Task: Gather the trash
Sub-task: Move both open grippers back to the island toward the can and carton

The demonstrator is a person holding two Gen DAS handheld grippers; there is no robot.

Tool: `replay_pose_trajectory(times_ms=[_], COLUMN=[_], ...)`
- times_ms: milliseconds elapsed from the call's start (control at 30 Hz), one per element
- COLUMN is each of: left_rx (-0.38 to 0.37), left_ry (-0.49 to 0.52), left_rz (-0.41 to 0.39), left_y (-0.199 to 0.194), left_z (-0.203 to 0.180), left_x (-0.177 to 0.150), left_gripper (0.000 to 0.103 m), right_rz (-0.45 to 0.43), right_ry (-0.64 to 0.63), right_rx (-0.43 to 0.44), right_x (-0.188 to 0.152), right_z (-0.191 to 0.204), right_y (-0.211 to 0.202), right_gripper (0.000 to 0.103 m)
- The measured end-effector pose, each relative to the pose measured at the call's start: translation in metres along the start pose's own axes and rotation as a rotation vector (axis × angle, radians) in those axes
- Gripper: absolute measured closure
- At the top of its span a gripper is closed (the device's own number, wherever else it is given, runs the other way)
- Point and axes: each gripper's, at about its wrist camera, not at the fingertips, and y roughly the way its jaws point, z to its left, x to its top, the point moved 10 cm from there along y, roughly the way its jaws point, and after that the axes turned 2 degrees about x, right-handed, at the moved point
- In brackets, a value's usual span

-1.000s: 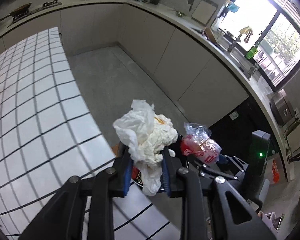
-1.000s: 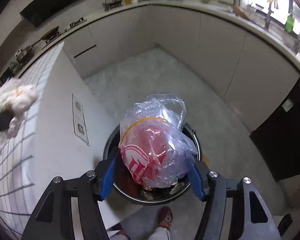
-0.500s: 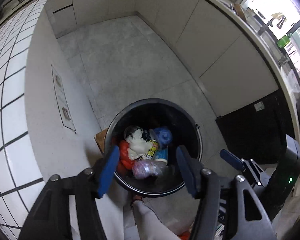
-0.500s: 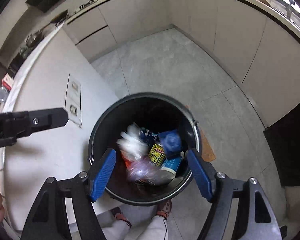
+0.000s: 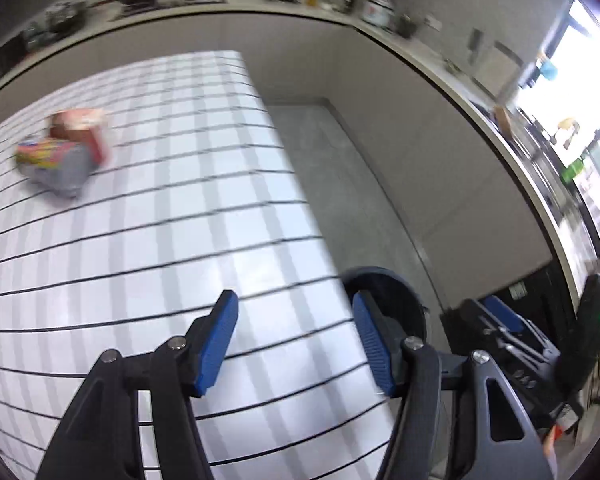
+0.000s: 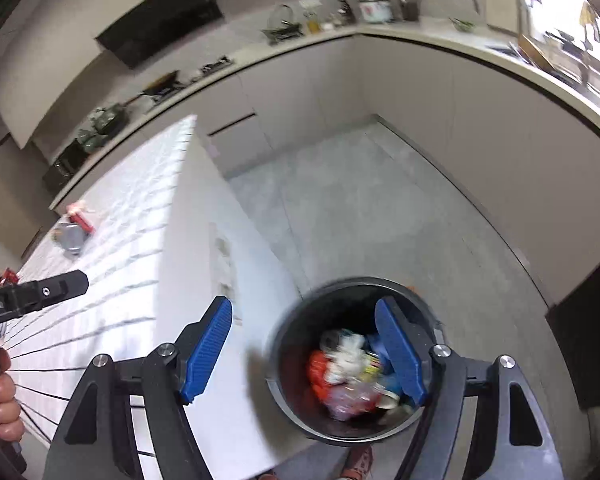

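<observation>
The job looks partly done. On the tiled counter, far left, at least 2 pieces of trash remain: a crumpled grey packet touching a red-and-white carton, both blurred. The left gripper hangs over the counter edge with its fingers apart and nothing between them. Further right, the right gripper hangs above the floor, its fingers also apart and empty. The black bin beside the counter holds a heap: white tissue, something red, clear plastic, blue scraps. The counter pieces are probably next.
</observation>
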Motion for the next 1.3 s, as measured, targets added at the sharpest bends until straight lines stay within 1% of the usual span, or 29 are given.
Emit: replay_pose_trajectory(times_ms=[67,133,200,333,400,467,600,700,767,867,967,1067,1233,1300], left_rx=[0.051,0.082,0.106,0.150,0.165,0.187,0.213,0.219,0.223,0.234,0.266,0.308,0.339,0.340], left_ry=[-0.036,-0.072,-0.107,-0.147,-0.157,-0.156,-0.163,-0.178,-0.189,-0.211,-0.242,-0.248,-0.275,-0.278], left_rz=[-0.032,-0.038,-0.052,-0.083,-0.103,-0.119,-0.129,-0.132,-0.135,-0.144,-0.162,-0.170,-0.177,-0.169], left_y=[-0.017,-0.028,-0.039,-0.057,-0.067,-0.073,-0.084,-0.087,-0.086,-0.084,-0.088,-0.088,-0.083,-0.080], left_z=[0.042,0.079,0.115,0.173,0.197,0.220,0.253,0.270,0.276,0.280,0.287,0.291,0.291,0.290], left_x=[0.001,0.001,-0.001,-0.006,-0.009,-0.010,-0.009,-0.007,-0.004,0.001,0.003,0.008,0.011,0.011], left_gripper=[0.042,0.041,0.041,0.041,0.041,0.041,0.041,0.041,0.041,0.041,0.041,0.041,0.041,0.041], right_rz=[-0.016,-0.028,-0.037,-0.040,-0.047,-0.041,-0.014,-0.001,0.008,0.025,0.048,0.067,0.085,0.091], right_ry=[-0.029,-0.050,-0.071,-0.138,-0.170,-0.197,-0.231,-0.272,-0.308,-0.359,-0.398,-0.416,-0.452,-0.457], right_rx=[0.016,0.038,0.078,0.122,0.130,0.150,0.187,0.205,0.213,0.248,0.276,0.300,0.316,0.337], right_x=[0.006,0.009,0.012,0.010,0.007,0.003,-0.005,-0.006,-0.004,-0.001,0.001,0.008,0.016,0.020], right_z=[0.034,0.063,0.102,0.173,0.209,0.243,0.291,0.323,0.337,0.351,0.360,0.362,0.363,0.365], right_y=[-0.005,-0.009,-0.012,-0.008,-0.003,0.002,0.012,0.018,0.023,0.035,0.052,0.067,0.089,0.095], right_gripper=[0.027,0.027,0.027,0.027,0.027,0.030,0.030,0.030,0.030,0.030,0.030,0.030,0.030,0.030])
